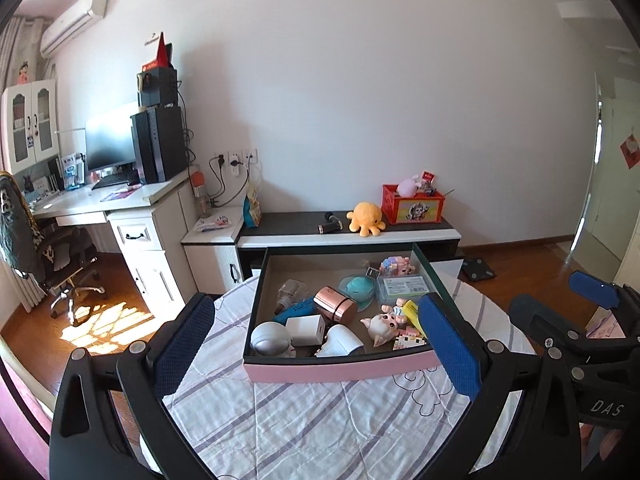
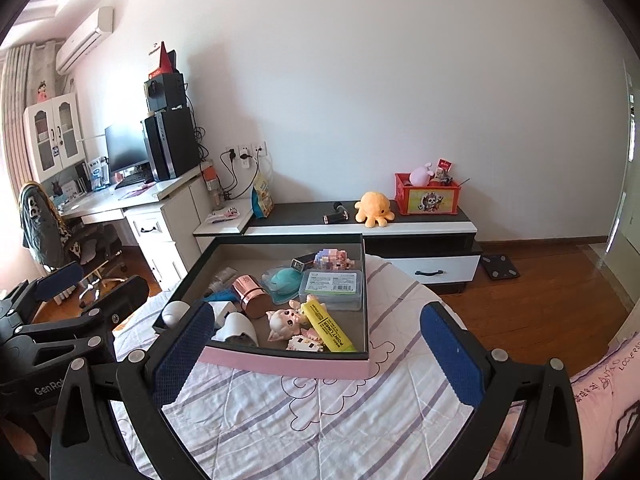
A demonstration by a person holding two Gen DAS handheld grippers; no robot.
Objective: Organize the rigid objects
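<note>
A shallow box with a pink front wall [image 1: 340, 368] [image 2: 288, 364] lies on the striped bedspread. It holds several small items: a rose-gold cylinder [image 1: 335, 305] [image 2: 252, 294], a cat figurine [image 1: 380, 327] [image 2: 283, 322], a yellow highlighter [image 2: 328, 328], a teal round case [image 1: 358, 286] [image 2: 285, 280], a clear card box [image 1: 405, 286] [image 2: 333, 285], white chargers [image 1: 306, 330] and a grey ball [image 1: 270, 338]. My left gripper [image 1: 316, 344] is open and empty, held before the box. My right gripper [image 2: 316, 352] is open and empty, near the box's front right.
The striped bedspread [image 1: 320, 420] [image 2: 320, 420] covers the bed. Behind stand a low black-and-white cabinet [image 1: 352, 236] with an orange plush octopus [image 1: 365, 218] and a red crate [image 1: 412, 205], and a desk [image 1: 100, 200] with a computer at left. Wooden floor lies right.
</note>
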